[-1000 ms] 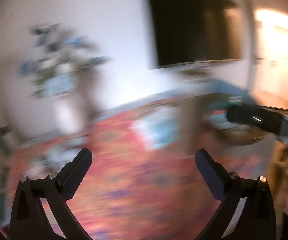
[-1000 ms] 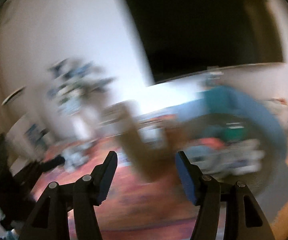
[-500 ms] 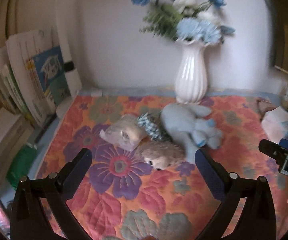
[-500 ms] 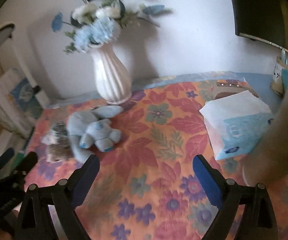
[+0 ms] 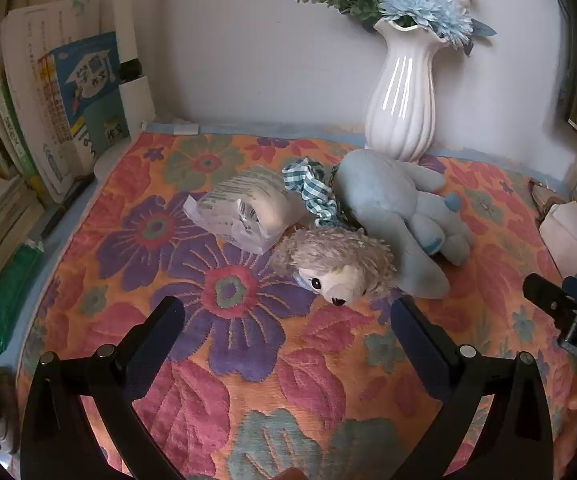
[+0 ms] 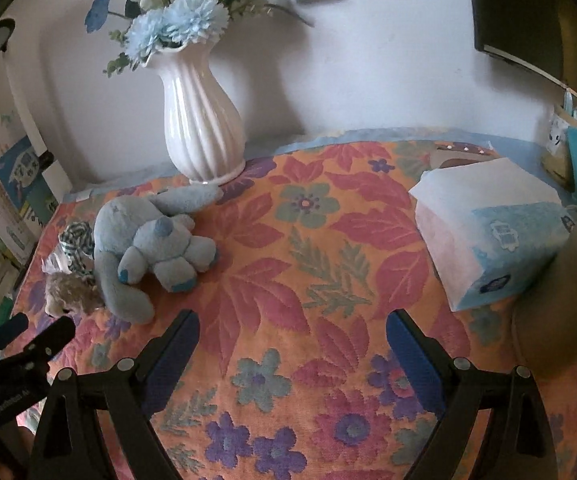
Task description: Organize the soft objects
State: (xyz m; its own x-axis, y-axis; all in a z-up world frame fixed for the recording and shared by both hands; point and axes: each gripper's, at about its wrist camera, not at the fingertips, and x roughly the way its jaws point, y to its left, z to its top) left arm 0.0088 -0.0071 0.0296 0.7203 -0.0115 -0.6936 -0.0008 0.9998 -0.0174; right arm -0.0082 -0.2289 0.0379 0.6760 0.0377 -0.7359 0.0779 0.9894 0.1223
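A fuzzy beige plush animal (image 5: 336, 264) lies on the floral cloth (image 5: 224, 360), just beyond my left gripper (image 5: 286, 314), which stands open with nothing between its fingers. Behind the plush are a light blue plush elephant (image 5: 392, 208), a blue checked fabric piece (image 5: 312, 190) and a soft white plastic-wrapped pack (image 5: 244, 210). In the right wrist view the blue elephant (image 6: 148, 240) and the beige plush (image 6: 70, 294) lie at the left. My right gripper (image 6: 292, 326) is open over bare cloth (image 6: 288, 280), well right of the toys.
A white ribbed vase (image 5: 402, 96) of blue flowers stands at the wall behind the toys. Books (image 5: 60, 96) lean at the left edge, a green packet (image 5: 8, 300) below them. A tissue pack (image 6: 492, 232) and a pen holder (image 6: 564, 144) sit at the right.
Both views swung from a blurred room down onto the tabletop with the toys. The right gripper's jaws widened. In the last half second both grippers edged closer to the cloth.
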